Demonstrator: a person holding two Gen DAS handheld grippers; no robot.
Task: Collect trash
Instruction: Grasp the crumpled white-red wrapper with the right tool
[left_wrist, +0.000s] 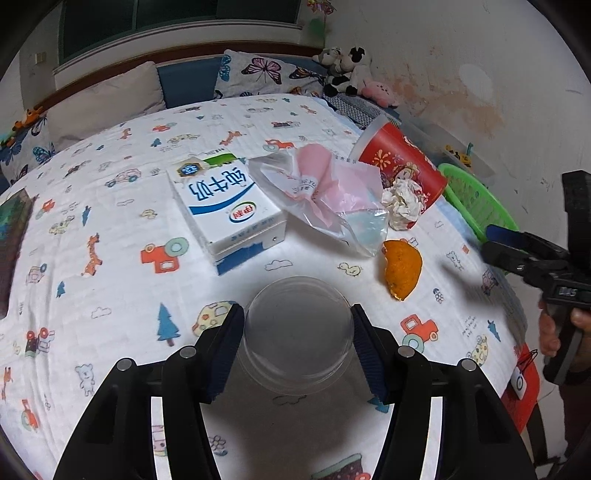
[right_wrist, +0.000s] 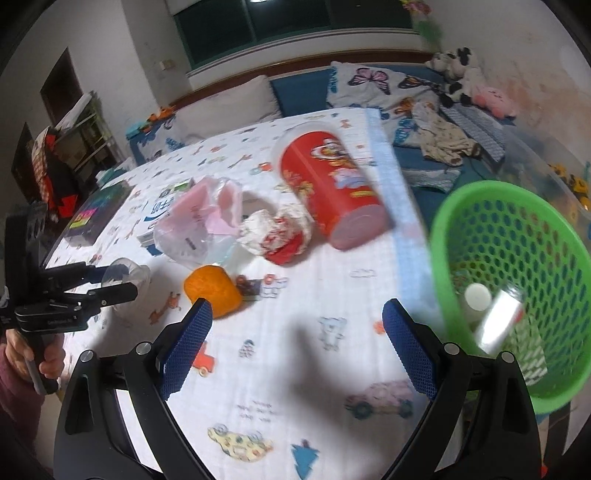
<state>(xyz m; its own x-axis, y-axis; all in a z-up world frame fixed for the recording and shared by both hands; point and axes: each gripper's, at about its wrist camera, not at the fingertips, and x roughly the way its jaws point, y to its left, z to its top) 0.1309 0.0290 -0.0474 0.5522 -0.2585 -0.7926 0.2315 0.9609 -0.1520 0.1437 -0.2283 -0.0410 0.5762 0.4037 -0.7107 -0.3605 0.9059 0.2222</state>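
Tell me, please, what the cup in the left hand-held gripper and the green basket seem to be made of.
The cup looks like thin clear plastic, glossy: the printed bedsheet shows through it. The green basket appears to be moulded plastic with a smooth, slightly shiny finish: its walls are pierced with regular holes.

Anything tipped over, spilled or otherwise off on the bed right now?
Yes: the red snack canister lies on its side near the bed's edge, not upright. Crumpled wrapper, pink plastic bag and orange peel lie strewn on the sheet beside the milk carton. No liquid spill visible. The green basket leans tilted.
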